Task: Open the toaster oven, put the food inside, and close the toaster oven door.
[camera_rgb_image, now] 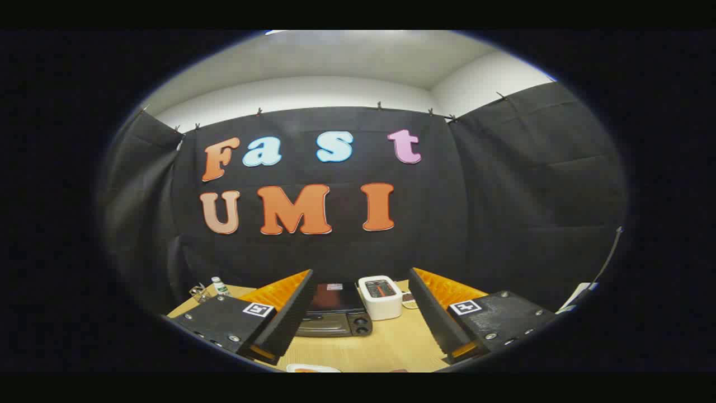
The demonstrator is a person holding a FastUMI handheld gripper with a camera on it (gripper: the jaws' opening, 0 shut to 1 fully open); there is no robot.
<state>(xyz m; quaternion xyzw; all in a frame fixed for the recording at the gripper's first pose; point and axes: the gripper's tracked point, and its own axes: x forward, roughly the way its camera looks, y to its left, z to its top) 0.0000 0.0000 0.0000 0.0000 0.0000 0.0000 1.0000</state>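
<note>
Two appliances (335,313) beyond parted claw (361,313)

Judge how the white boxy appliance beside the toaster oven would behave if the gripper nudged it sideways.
The white appliance looks squat and flat-based, so it would probably slide on the table rather than tip. Its smooth casing may be slippery. The open gripper is well short of it.

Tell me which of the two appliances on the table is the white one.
The small boxy appliance beyond the open tongs, beside the dark toaster oven, which sits lower and wider.
</note>
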